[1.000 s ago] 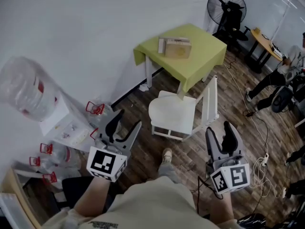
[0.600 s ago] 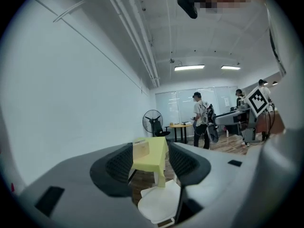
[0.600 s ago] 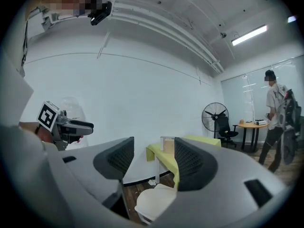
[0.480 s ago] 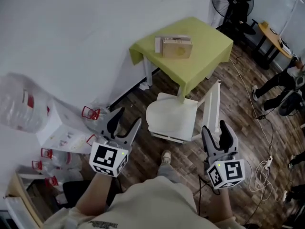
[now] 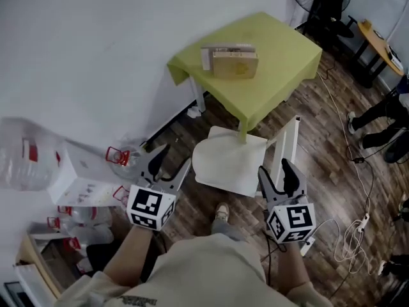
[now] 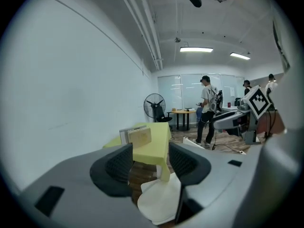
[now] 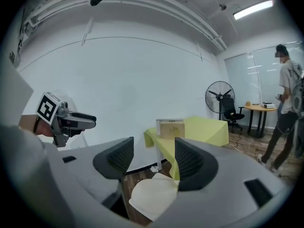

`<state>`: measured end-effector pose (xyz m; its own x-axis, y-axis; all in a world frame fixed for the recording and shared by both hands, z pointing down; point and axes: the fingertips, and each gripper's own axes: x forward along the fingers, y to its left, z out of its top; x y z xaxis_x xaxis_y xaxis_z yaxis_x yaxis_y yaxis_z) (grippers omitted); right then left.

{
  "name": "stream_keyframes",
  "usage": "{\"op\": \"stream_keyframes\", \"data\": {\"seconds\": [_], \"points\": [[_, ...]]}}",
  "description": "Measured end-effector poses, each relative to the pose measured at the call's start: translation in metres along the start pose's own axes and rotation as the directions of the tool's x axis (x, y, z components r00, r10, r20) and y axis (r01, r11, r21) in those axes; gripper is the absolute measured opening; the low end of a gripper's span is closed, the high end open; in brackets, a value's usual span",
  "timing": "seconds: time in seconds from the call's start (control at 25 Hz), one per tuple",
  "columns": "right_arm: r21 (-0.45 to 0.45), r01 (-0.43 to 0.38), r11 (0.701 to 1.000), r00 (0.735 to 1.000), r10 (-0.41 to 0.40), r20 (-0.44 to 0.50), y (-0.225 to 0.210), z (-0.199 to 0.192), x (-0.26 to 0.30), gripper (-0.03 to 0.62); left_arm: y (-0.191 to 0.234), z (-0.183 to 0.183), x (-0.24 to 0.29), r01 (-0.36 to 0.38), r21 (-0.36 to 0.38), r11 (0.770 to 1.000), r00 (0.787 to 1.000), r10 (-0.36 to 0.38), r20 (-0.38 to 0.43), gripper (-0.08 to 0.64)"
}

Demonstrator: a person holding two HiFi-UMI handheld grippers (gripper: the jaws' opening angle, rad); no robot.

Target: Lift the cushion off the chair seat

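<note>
- Both hands have dropped in closer to the chair [image 5: 288, 141] since a second ago.
- Cushion [image 5: 229, 163] lies flat on the seat, dead ahead, not yet touched.
- Left gripper [image 5: 173, 158] flanks its left edge, right gripper [image 5: 274, 169] its near right corner. About level, I'd say.
- Both sets of jaws spread, nothing pinched.

No legible words or numbers, letterless black-and-white square markers [image 5: 151, 210] on left gripper [image 5: 174, 157] and right gripper [image 5: 275, 167], faint print on cardboard box [image 5: 235, 63] by table's [image 5: 281, 56] wall-side edge too small to read, marks on paper sheet [image 5: 86, 187] illegible
</note>
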<state>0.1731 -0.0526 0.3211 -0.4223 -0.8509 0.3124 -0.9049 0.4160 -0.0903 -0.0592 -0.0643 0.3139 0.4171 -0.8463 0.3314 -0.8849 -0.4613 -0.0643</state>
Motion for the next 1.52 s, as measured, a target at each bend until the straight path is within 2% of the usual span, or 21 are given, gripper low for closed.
{"op": "stream_keyframes", "data": {"seconds": [0.16,0.36,0.72,1.16,1.52], "points": [[0.014,-0.041,0.999,0.997,0.042,-0.072,-0.014,-0.021,0.039,0.272,0.005,-0.011,0.038,-0.009,-0.011,1.0,0.999,0.009,-0.04,0.233],[0.043,-0.073,0.996,0.987,0.078,-0.141,-0.028,-0.044,0.081,0.273,0.007,-0.03,0.08,0.028,-0.044,0.999,0.993,-0.033,-0.113,0.253],[0.077,-0.044,0.996,0.964,0.063,-0.26,-0.044,-0.089,0.132,0.282,0.032,-0.064,0.13,0.038,-0.046,0.998,0.978,-0.047,-0.202,0.258],[0.15,0.101,0.983,0.929,-0.04,-0.367,-0.057,-0.137,0.179,0.284,0.058,-0.115,0.181,0.172,-0.077,0.982,0.933,-0.188,-0.306,0.267],[0.213,0.251,0.944,0.901,-0.147,-0.409,-0.059,-0.179,0.207,0.291,0.084,-0.161,0.221,0.289,-0.085,0.954,0.885,-0.3,-0.356,0.27]]}}
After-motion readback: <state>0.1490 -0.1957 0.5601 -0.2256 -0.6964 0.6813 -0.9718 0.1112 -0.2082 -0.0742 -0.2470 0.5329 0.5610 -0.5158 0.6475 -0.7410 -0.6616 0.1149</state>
